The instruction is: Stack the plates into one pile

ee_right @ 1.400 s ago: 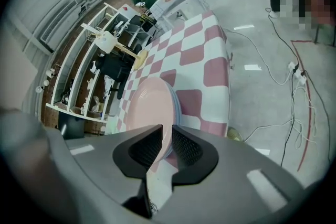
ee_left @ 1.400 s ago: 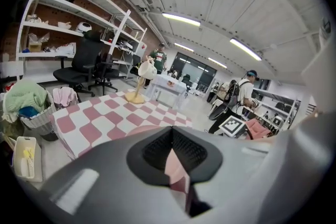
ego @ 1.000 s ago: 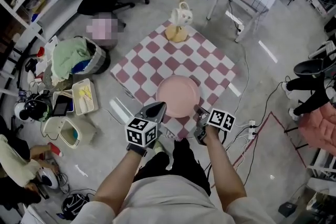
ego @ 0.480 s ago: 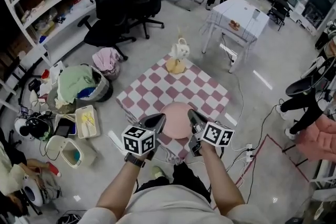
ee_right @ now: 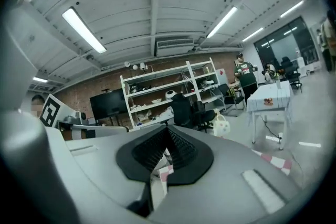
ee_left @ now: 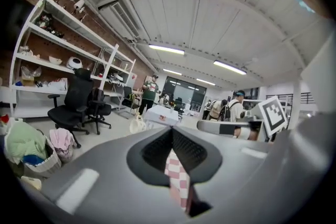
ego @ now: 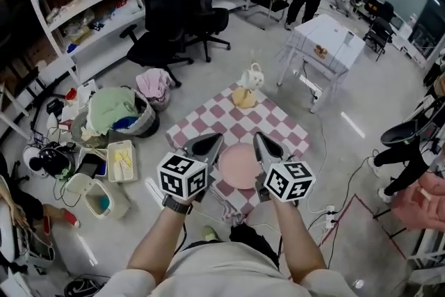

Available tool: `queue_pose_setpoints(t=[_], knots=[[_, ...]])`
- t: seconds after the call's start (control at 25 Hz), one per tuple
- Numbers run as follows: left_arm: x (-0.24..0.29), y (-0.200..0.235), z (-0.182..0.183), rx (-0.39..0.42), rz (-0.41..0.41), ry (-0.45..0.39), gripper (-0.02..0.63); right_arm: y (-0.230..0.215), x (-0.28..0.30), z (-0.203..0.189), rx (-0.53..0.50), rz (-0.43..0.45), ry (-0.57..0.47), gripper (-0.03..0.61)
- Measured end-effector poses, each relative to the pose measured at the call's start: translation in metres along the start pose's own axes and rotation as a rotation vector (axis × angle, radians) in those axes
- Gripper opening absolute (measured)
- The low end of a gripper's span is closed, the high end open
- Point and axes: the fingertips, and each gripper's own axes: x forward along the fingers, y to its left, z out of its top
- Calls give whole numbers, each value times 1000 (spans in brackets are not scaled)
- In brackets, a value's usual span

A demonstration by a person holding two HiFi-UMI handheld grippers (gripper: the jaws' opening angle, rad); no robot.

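A pink plate [ego: 240, 165] lies on the near part of a pink-and-white checked cloth [ego: 229, 123] on the floor-level table; I cannot tell whether it is one plate or a pile. My left gripper [ego: 217, 137] hangs high above the plate's left edge, jaws shut with nothing held. My right gripper [ego: 256, 135] hangs above the plate's right edge, also shut and empty. In the left gripper view the jaws [ee_left: 171, 129] meet at the tip, with checked cloth showing through the gap behind. The right gripper view shows its jaws [ee_right: 168, 128] closed the same way.
A white teapot [ego: 252, 77] stands on a yellow mat at the cloth's far corner. A laundry basket [ego: 115, 115] and bins sit to the left, office chairs [ego: 167, 24] behind. A white table [ego: 325, 45] stands far right, with people beyond it.
Both grippers have risen away from the plate and now sit side by side above it. The head view has lifted, so more of the room shows. The plate has not moved.
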Motion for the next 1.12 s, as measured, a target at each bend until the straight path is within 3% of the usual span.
queue_pose_setpoints(t=[0.4, 1.12], knots=[[-22, 1, 37, 63, 44, -66, 6, 21, -7, 43, -89, 7, -88, 9], [-39, 7, 43, 88, 78, -97, 6, 38, -8, 40, -104, 19, -88, 9]])
